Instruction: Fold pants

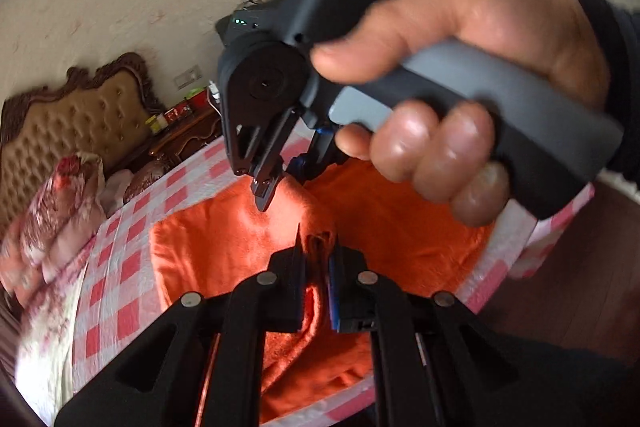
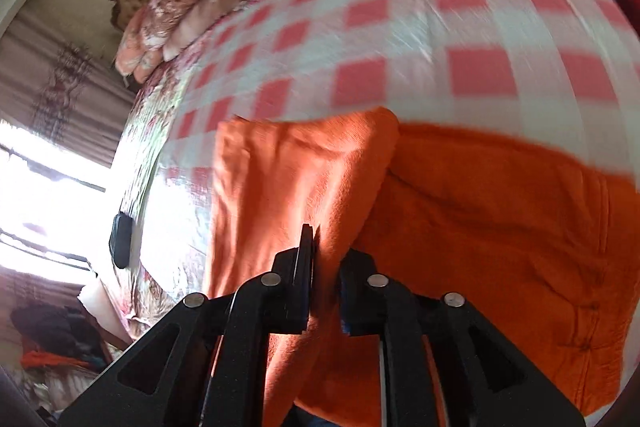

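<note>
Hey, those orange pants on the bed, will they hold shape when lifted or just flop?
Probably flop: the orange pants already drape in soft folds. They look light, bunching between the left tool's fingers. The fuzzy surface likely resists slipping.

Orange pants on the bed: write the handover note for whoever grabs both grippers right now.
Left gripper: shut on a bunched fold of the orange pants.
Right gripper: fabric between its fingers, grip looks loose; cannot confirm a firm hold.
Pants lie on the checked bedspread, one layer already lifted and folded over.
Done: fold started.
Left: lay the lifted layer flat, align edges, release, probably one more fold.
</note>
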Demonstrator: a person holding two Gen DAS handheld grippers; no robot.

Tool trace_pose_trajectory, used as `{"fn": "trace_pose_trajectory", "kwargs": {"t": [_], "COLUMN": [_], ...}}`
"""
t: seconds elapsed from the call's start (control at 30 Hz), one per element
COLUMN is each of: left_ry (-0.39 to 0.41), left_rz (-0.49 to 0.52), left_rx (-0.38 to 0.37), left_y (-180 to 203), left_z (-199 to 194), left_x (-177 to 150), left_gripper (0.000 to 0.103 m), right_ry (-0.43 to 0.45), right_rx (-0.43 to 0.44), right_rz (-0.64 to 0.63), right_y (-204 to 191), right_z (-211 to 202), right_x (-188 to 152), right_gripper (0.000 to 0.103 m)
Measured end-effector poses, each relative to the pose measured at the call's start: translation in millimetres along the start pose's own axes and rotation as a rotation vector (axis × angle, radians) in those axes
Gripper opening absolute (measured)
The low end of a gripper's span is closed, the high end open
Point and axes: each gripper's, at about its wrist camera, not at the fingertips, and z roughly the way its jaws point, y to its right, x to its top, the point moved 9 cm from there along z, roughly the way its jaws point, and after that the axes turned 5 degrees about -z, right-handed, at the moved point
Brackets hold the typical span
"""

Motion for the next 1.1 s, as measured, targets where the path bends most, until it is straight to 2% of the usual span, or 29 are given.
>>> {"fn": "trace_pose_trajectory", "kwargs": {"t": [0.07,0.17,0.2,0.23,0.3,0.4,0.47,0.5,0.53,0.57,0.67,0.77,0.97,1.0,1.1], "left_ry": [-0.035,-0.064,-0.067,-0.063,-0.068,-0.082,-0.085,-0.087,-0.091,-0.098,-0.098,-0.089,-0.075,-0.072,-0.062], "left_rz": [0.035,0.086,0.104,0.122,0.166,0.178,0.186,0.191,0.194,0.199,0.2,0.188,0.18,0.182,0.185], "left_rx": [0.023,0.045,0.058,0.071,0.103,0.116,0.123,0.124,0.12,0.116,0.12,0.127,0.132,0.133,0.14], "left_y": [9,18,19,22,23,26,29,30,31,33,40,38,34,34,34], "left_z": [14,25,26,27,29,30,29,30,30,31,24,20,15,14,12], "left_x": [-11,-19,-22,-23,-30,-36,-38,-39,-40,-41,-39,-36,-33,-32,-28], "left_gripper": [0.009,0.023,0.036,0.044,0.045,0.045,0.043,0.038,0.026,0.021,0.011,0.009,0.009,0.009,0.008], "right_ry": [-0.008,-0.008,-0.009,-0.01,-0.005,-0.001,0.005,0.011,0.017,0.024,0.04,0.048,0.064,0.072,0.097], "right_rx": [0.031,0.071,0.073,0.069,0.066,0.034,-0.012,-0.043,-0.066,-0.086,-0.146,-0.172,-0.163,-0.167,-0.168], "right_rz": [0.03,0.028,0.024,0.017,0.0,-0.036,-0.07,-0.088,-0.097,-0.105,-0.134,-0.148,-0.138,-0.141,-0.152], "right_y": [13,19,20,20,19,17,14,12,10,10,7,4,6,5,3], "right_z": [7,14,17,19,19,17,18,20,20,21,23,24,18,16,9], "right_x": [-7,-14,-15,-16,-15,-13,-13,-11,-11,-10,-9,-9,-8,-7,-7], "right_gripper": [0.021,0.022,0.023,0.023,0.023,0.023,0.023,0.023,0.023,0.023,0.023,0.023,0.022,0.016,0.009]}}
